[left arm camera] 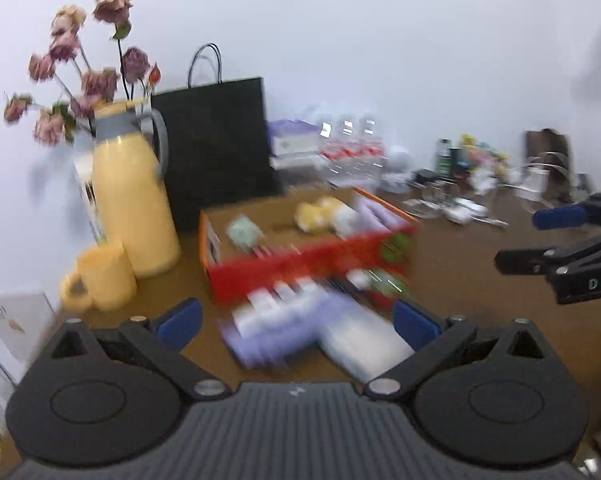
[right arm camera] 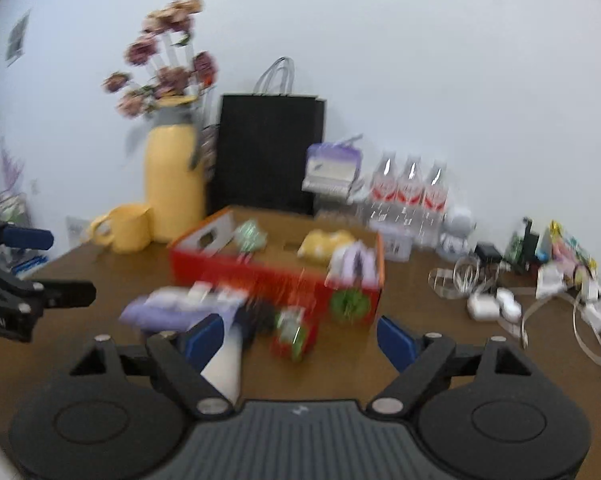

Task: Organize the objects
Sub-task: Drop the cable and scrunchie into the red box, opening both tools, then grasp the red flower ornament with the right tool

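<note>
We've got both tools free right now. Left hand-held gripper (left arm camera: 296, 322) is spread wide w/ nothing pinched; right hand-held gripper (right arm camera: 300, 338) also released, nothing pressed between its blue pads (right arm camera: 204, 338). No earlier view to compare, so we judge from how things lie.

Progress, approx: the red box (left arm camera: 300, 276) sits mid-counter (left arm camera: 460, 280) and already holds a few things: a yellow soft lump (left arm camera: 316, 212) toward its 12 o'clock, a green packet (left arm camera: 242, 232) at about 10 o'clock inside, purple-white packs (left arm camera: 370, 212) at its 2 o'clock corner. So part of the sorting looks done.

Left to do, as we read it: a purple and white pack (left arm camera: 300, 328) lies on the counter outside the box, at its 6 o'clock, just ahead of the left tool. In the right view a small red-green item (right arm camera: 292, 334) lies at the box's 6 o'clock, between the right tool's jaws but not squeezed. Heavy blur, so what these items are we can't tell.

Off at the box's 3 o'clock, a heap of cables and white chargers (right arm camera: 492, 304) is spread loose; whether that's in scope we can't tell. Yellow jug (left arm camera: 134, 196) and mug (left arm camera: 104, 276) stand at 9 o'clock, apart from the box.
</note>
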